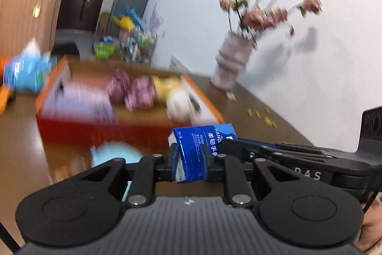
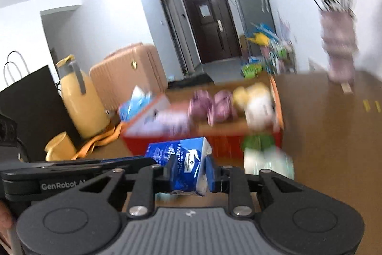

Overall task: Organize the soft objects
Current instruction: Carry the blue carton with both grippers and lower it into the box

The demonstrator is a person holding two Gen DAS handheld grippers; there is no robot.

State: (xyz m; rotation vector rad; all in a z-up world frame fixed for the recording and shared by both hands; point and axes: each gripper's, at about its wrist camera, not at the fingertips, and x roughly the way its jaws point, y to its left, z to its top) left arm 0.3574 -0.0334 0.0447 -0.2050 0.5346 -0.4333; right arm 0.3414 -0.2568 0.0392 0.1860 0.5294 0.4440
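Setting: a lived-in home, hallway end of a flat.
Entry: dark front door (image 2: 210, 23) at the end of the corridor.
Storage: pink suitcase (image 2: 129, 71) standing by the wall.
Decor: vase of pink flowers (image 1: 232, 59) on the brown table (image 1: 262, 116).
Clutter: bright packets (image 2: 267, 56) heaped near the door.
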